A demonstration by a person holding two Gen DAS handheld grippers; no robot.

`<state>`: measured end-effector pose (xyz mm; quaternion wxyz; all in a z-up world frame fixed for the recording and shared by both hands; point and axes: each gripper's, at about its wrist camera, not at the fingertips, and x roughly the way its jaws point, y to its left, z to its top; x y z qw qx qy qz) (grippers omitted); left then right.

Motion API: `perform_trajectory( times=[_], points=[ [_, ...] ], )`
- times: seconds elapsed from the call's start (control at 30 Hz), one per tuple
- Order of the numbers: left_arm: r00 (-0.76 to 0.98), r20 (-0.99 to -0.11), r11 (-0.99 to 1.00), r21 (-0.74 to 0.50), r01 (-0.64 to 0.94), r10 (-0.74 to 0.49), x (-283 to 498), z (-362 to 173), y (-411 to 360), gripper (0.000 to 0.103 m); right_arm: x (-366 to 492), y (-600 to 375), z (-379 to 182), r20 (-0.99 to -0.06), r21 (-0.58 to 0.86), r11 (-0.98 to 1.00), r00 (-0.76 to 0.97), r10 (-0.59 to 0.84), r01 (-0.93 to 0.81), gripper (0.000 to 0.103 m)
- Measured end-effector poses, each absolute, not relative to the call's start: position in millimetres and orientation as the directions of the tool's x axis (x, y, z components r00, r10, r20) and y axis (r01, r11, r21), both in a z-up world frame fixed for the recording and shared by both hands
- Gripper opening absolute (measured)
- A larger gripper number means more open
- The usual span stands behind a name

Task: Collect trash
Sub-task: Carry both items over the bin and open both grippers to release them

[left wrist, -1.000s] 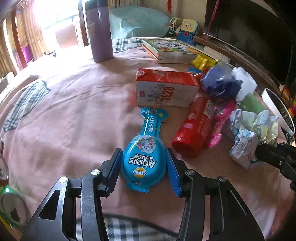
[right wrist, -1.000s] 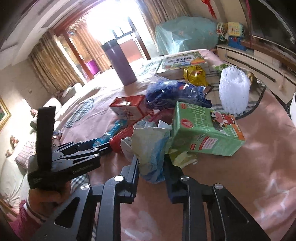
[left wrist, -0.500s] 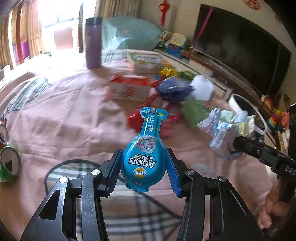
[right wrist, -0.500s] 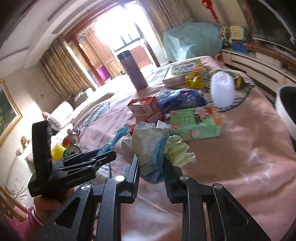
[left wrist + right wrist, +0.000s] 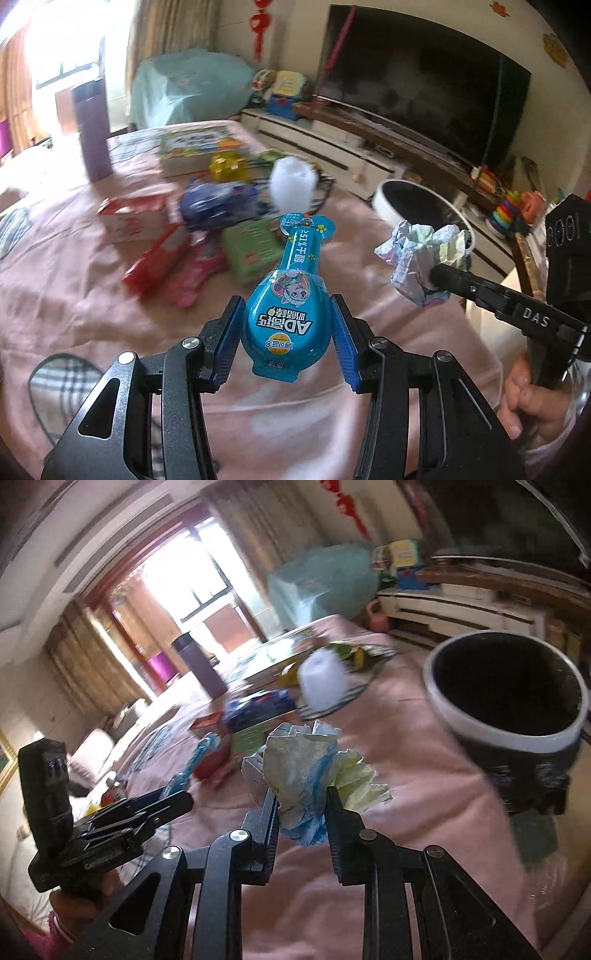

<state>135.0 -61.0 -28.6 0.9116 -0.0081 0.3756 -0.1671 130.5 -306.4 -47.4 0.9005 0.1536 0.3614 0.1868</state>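
Note:
My left gripper [image 5: 286,321] is shut on a blue spoon-shaped snack wrapper [image 5: 291,310], held up off the pink tablecloth [image 5: 74,280]. The wrapper's narrow end [image 5: 201,755] also shows in the right wrist view. My right gripper [image 5: 301,805] is shut on a crumpled paper wad [image 5: 310,764], white, pale green and blue. From the left wrist view, that wad [image 5: 421,254] hangs in front of the bin. A round bin [image 5: 506,705] with a white rim and black inside stands just past the table's right edge, ahead and right of the wad.
More litter lies on the table: a red-and-white carton [image 5: 136,218], a red packet [image 5: 155,262], a pink wrapper [image 5: 192,277], a green carton [image 5: 251,251], a blue bag [image 5: 218,203], a white foam sleeve [image 5: 291,184], books [image 5: 199,147] and a purple flask [image 5: 92,133]. A TV [image 5: 417,92] and low cabinet stand behind.
Both grippers have lifted off the table with their loads and swung right, toward the bin. The litter pile now lies farther off to the left.

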Motion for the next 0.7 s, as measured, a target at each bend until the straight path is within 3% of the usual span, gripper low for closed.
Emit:
perform_trajectory(
  times=[0.7],
  points=[
    [0.616, -0.677, 0.880, -0.102, 0.464, -0.403, 178.1, -15.1, -181.5, 0.046, 152.3, -413.9, -28.2, -0.565, 0.412, 0.911, 0.775, 0.282, -0.031, 0.024]
  ],
)
